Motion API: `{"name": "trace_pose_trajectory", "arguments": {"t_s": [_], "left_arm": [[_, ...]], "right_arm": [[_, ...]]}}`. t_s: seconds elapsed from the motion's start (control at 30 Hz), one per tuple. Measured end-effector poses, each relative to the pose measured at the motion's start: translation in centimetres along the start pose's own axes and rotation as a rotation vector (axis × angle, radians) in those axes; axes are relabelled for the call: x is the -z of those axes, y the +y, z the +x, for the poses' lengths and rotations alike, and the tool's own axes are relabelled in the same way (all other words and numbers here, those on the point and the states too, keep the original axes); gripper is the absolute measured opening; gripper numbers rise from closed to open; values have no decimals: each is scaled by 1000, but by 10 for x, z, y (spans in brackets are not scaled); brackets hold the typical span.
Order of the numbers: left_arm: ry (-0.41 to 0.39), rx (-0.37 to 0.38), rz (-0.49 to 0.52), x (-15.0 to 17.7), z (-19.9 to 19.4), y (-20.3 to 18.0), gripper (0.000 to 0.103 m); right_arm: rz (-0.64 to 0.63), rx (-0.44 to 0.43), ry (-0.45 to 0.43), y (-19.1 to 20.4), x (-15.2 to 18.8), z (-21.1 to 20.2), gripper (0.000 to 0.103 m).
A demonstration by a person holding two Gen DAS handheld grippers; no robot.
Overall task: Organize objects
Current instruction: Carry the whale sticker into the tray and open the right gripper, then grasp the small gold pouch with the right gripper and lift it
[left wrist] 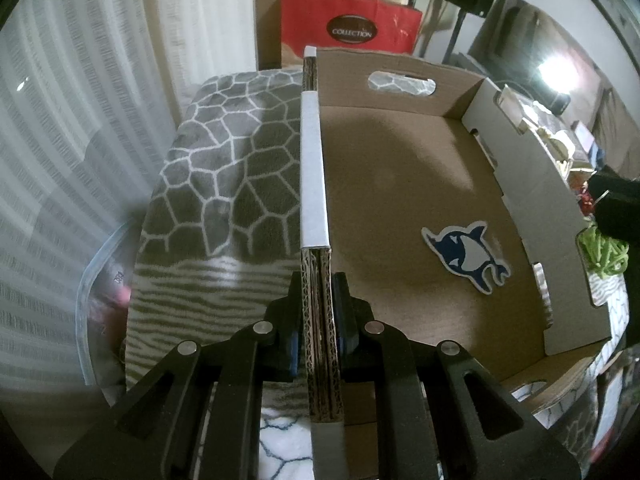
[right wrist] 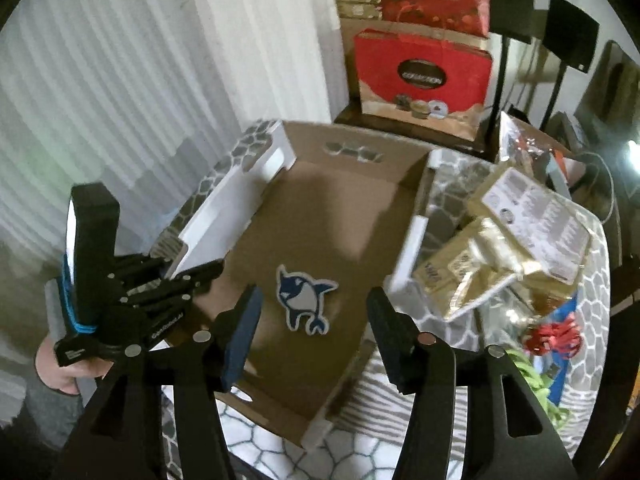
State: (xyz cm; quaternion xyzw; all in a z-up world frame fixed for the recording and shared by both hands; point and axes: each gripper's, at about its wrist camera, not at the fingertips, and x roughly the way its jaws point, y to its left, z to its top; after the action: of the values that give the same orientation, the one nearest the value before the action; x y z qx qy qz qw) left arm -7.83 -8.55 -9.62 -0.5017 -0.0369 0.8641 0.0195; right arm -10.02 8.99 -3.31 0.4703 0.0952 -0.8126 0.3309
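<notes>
An open cardboard box (left wrist: 400, 168) lies on a grey patterned blanket; a blue whale sticker (left wrist: 468, 254) lies on its floor. My left gripper (left wrist: 319, 312) is shut on the box's left wall (left wrist: 312, 168), one finger on each side. In the right wrist view the box (right wrist: 320, 208) and the sticker (right wrist: 303, 298) show below my right gripper (right wrist: 312, 312), which is open and empty above the box's near end. The left gripper (right wrist: 192, 276) shows at the box's left wall. Gold packaged items (right wrist: 508, 240) lie right of the box.
A red ribbon bow (right wrist: 554, 338) and green cord (right wrist: 536, 380) lie on the blanket (right wrist: 460, 184) to the right. Red gift bags (right wrist: 424, 76) and black stands (right wrist: 500, 80) stand behind. White curtains (right wrist: 120, 80) hang at the left. A clear plastic bin (left wrist: 100, 288) sits left.
</notes>
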Motion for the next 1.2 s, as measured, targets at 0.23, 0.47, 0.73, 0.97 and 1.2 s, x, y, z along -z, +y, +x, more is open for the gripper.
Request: {"name": "trace_pose_trajectory", "arguments": {"t_s": [0.23,0.47,0.73,0.97,1.2], "left_arm": [[0,0,-2,0,0,0,12],[1,1,-4,1,-1,0,12],[0,-4,-12,0,-1,0,12],[0,-3,-14,1,-1,0,12],[1,-2,-14,0,-1,0,12]], "right_arm": [[80,74,-26,-41,-4,-25,56],[128,207,-3,-81,-2,-13,56],[328,97,46,-121,6,24,50],[378,103,24,-129,4,38,46],[405,69,7,-132,4,41,19]]}}
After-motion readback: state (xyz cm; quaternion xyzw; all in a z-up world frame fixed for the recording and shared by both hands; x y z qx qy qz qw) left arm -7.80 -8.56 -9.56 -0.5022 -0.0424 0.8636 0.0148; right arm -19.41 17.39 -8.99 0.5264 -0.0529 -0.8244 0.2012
